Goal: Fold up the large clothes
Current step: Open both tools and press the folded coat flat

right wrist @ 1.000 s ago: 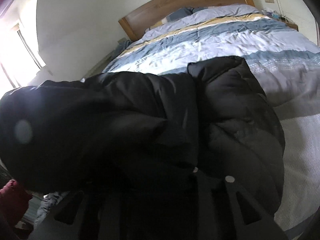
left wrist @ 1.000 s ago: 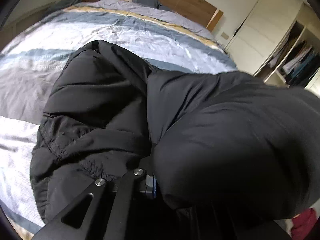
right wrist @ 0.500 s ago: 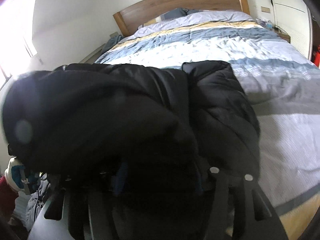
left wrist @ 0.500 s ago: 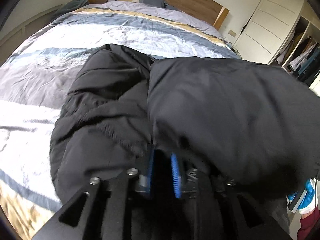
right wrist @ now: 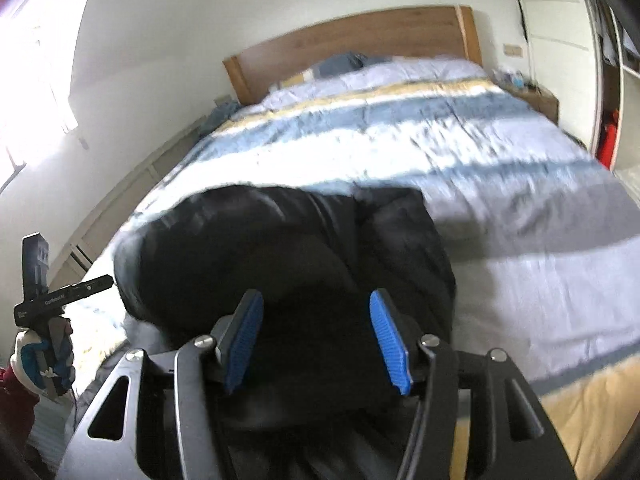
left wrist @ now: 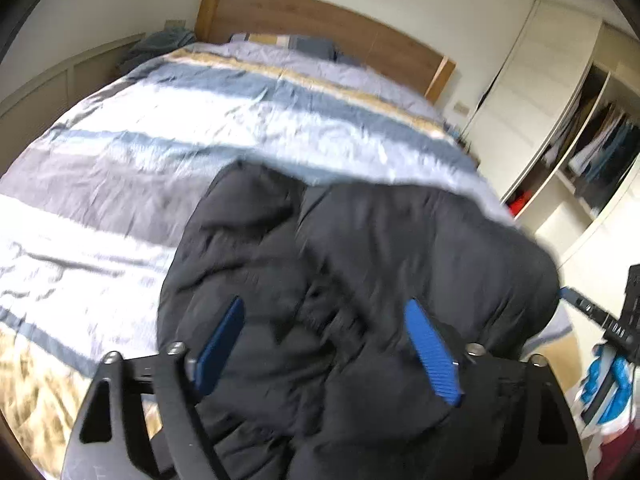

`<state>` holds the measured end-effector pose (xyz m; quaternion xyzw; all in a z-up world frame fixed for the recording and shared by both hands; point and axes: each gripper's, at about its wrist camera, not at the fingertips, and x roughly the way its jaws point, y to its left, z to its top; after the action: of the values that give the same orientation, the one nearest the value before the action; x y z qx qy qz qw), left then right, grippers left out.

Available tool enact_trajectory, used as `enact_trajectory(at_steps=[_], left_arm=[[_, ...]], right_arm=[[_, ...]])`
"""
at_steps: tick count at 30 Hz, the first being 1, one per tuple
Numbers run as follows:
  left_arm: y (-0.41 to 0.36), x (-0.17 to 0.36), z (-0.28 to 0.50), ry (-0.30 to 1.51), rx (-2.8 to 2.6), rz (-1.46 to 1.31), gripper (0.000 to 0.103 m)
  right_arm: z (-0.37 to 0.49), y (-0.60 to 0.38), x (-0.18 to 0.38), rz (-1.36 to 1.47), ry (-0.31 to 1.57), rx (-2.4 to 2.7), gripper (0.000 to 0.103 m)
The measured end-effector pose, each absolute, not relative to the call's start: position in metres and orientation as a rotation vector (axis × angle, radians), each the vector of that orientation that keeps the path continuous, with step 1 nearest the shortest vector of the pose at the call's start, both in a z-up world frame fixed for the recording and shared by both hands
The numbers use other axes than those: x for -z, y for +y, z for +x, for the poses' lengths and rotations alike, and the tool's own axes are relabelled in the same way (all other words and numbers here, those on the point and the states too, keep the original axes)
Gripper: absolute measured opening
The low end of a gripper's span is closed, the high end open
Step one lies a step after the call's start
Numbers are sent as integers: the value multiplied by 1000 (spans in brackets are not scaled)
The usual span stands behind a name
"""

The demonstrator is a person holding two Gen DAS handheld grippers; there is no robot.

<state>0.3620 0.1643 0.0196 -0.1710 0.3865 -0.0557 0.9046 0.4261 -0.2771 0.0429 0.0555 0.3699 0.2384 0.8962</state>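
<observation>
A black puffer jacket (left wrist: 360,264) lies folded in a thick bundle at the near end of the striped bed; it also shows in the right wrist view (right wrist: 288,248). My left gripper (left wrist: 326,344) is open, its blue pads (left wrist: 430,352) spread wide just above the jacket's near edge. My right gripper (right wrist: 316,340) is also open, its blue pads (right wrist: 390,344) apart over the jacket's near edge. Neither holds the fabric. Each gripper shows in the other's view: the right one (left wrist: 600,320), the left one (right wrist: 44,304).
The bed (left wrist: 200,120) has a blue, white, grey and yellow striped duvet and a wooden headboard (right wrist: 360,40). A white wardrobe with an open section of hanging clothes (left wrist: 592,148) stands on the right. A low wall ledge (right wrist: 132,208) runs along the bed's left side.
Both grippers were shut on the jacket and carried it onto the bed; now both have opened, let go and pulled back, and the jacket lies on the duvet.
</observation>
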Motion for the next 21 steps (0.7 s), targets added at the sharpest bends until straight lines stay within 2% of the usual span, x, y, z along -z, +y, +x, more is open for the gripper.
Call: enact_trajectory(at_steps=[5,10,14,21], left_arm=[[142,-38,404,774,154,-329,89],[115,-24,439,810,169,-275,89],[103,6,442,853,169,-207,89],[87,58,420,885,171,-39,90]], right_arm=[[454,-229,-65,91,735,-578,60],[476,-187,-59,40,755,-625,61],[485,-174,-35,-11,792,-641,61],[477,-188,39,-165,890,-659,61]])
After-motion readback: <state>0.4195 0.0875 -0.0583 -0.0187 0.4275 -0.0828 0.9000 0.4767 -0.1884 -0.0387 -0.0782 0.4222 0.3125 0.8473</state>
